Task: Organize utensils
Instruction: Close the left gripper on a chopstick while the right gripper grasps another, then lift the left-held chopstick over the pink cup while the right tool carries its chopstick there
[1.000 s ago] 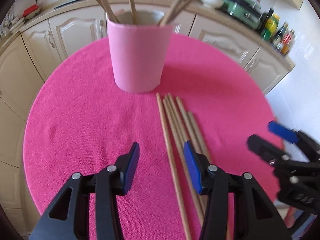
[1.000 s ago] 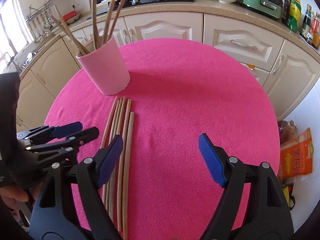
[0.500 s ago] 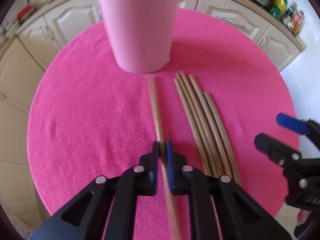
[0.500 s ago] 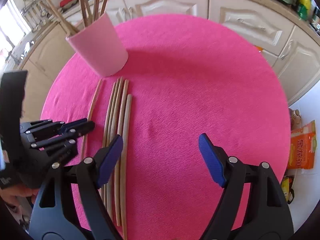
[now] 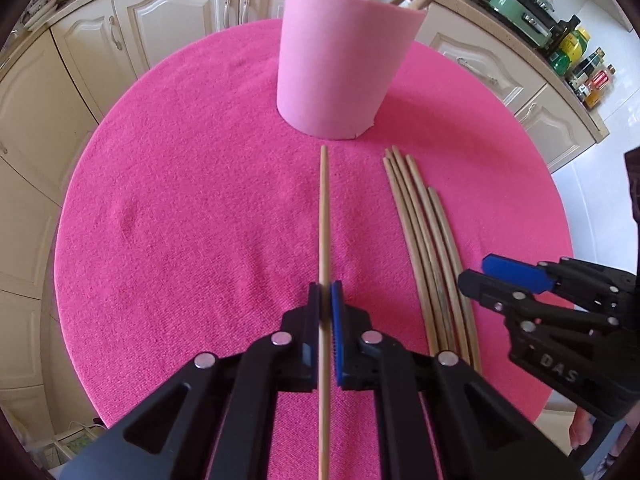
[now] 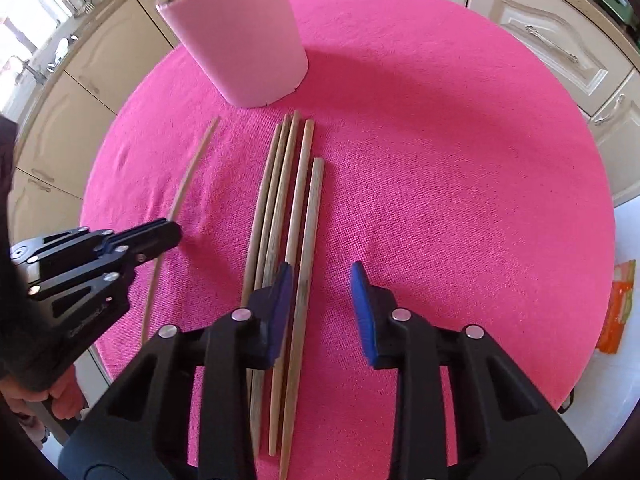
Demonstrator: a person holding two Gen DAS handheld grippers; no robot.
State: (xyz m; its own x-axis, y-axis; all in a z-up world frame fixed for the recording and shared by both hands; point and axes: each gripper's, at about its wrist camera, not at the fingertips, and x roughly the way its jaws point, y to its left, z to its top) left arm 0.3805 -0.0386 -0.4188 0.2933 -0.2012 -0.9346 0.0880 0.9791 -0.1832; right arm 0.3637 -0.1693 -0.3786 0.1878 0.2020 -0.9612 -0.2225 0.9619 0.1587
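Already the left hand-held gripper [image 5: 326, 300] is clamped on one chopstick [image 5: 324, 216] at frame centre, pointing at the pink cup [image 5: 344, 64] on the pink desk [image 5: 180, 200]. Light, stiff and smooth, it may pivot unless held mid-length. The right hand-held gripper [image 6: 320, 292] is closing over the loose chopsticks [image 6: 280, 208]; it seems to straddle the rightmost one or two, untouched.

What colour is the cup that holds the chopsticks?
The cup is pale pink, lighter than the tablecloth; the left wrist view shows it best.
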